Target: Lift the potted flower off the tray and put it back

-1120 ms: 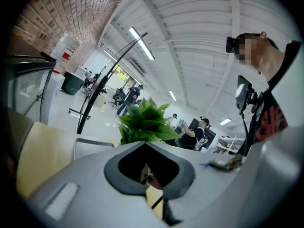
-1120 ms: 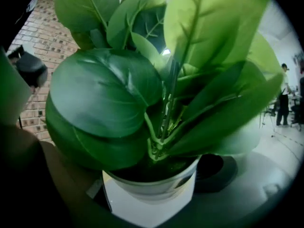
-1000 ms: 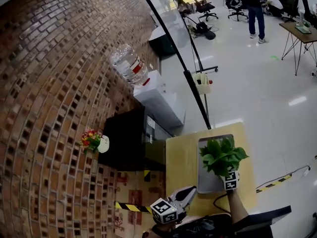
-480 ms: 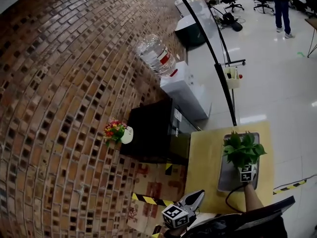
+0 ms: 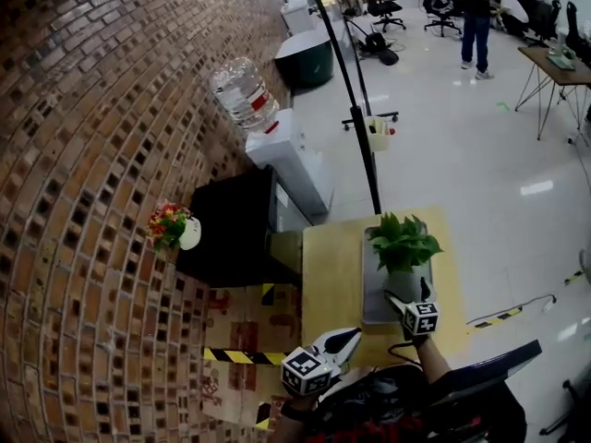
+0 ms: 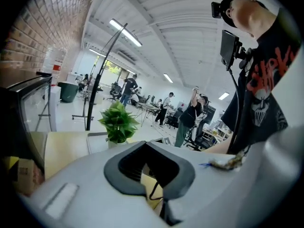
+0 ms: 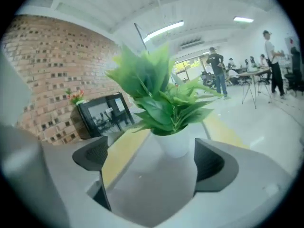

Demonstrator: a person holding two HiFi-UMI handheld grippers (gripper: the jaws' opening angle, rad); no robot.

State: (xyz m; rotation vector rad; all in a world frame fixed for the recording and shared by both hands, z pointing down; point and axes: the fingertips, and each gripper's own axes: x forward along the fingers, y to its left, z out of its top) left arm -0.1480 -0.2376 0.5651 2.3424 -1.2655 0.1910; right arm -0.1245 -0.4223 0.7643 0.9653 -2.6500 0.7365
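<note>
The potted flower [image 5: 402, 244], green leaves in a small white pot [image 7: 175, 144], stands upright on the grey tray [image 5: 373, 305] on the yellow table [image 5: 330, 275]. My right gripper [image 5: 407, 293] is open just behind the pot on the tray's near end. In the right gripper view its dark pads [image 7: 216, 165] stand either side of the pot with a gap to each. My left gripper [image 5: 354, 335] hangs over the table's near left corner, fingertips together, holding nothing. The left gripper view shows the flower [image 6: 118, 122] farther off.
A black cabinet [image 5: 235, 233] stands left of the table with a small flower vase [image 5: 174, 229] beside it against the brick wall. A water dispenser [image 5: 286, 164] is behind the cabinet. A cardboard box with hazard tape [image 5: 242, 335] lies on the floor. A black pole [image 5: 355, 109] rises behind the table.
My right gripper has drawn back from under the leaves toward me and its jaws now stand apart. The pot rests on the tray. The head view has swung.
</note>
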